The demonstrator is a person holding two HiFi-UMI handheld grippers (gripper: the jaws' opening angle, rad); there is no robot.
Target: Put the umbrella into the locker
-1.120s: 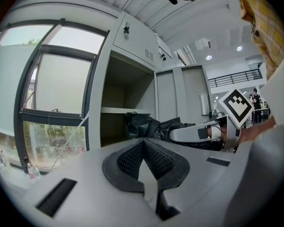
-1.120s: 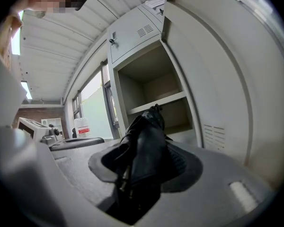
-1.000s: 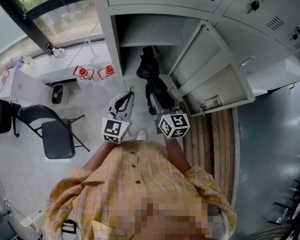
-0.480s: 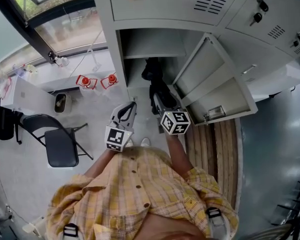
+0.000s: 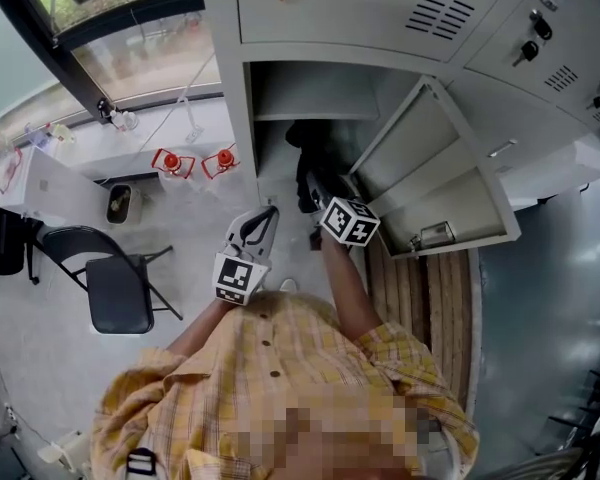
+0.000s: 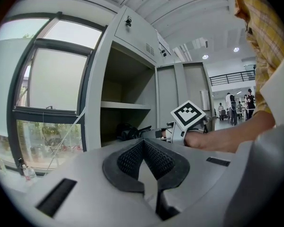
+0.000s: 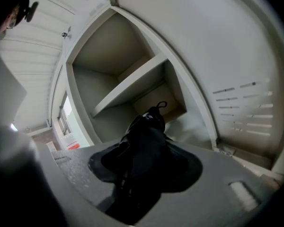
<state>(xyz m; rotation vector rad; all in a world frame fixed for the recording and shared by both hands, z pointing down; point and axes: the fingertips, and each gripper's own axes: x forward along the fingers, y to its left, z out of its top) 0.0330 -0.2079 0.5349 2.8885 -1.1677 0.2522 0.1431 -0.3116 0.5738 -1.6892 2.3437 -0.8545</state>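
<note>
Clamped in the right gripper (image 5: 318,186), the umbrella (image 5: 305,153) has been carried deeper into the locker (image 5: 242,118), so release is judged near; the left gripper (image 5: 269,214) is closed, empty.

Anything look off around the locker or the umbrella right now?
Nothing stands out. The black umbrella is clamped in the right gripper, its far end inside the locker below the shelf; the door stands wide open; the left gripper is shut, empty.

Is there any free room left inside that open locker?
The compartment above the shelf looks bare, wall to wall. Below it is crowded: the black umbrella, held in the right claw, sits in the opening beside the open door.
</note>
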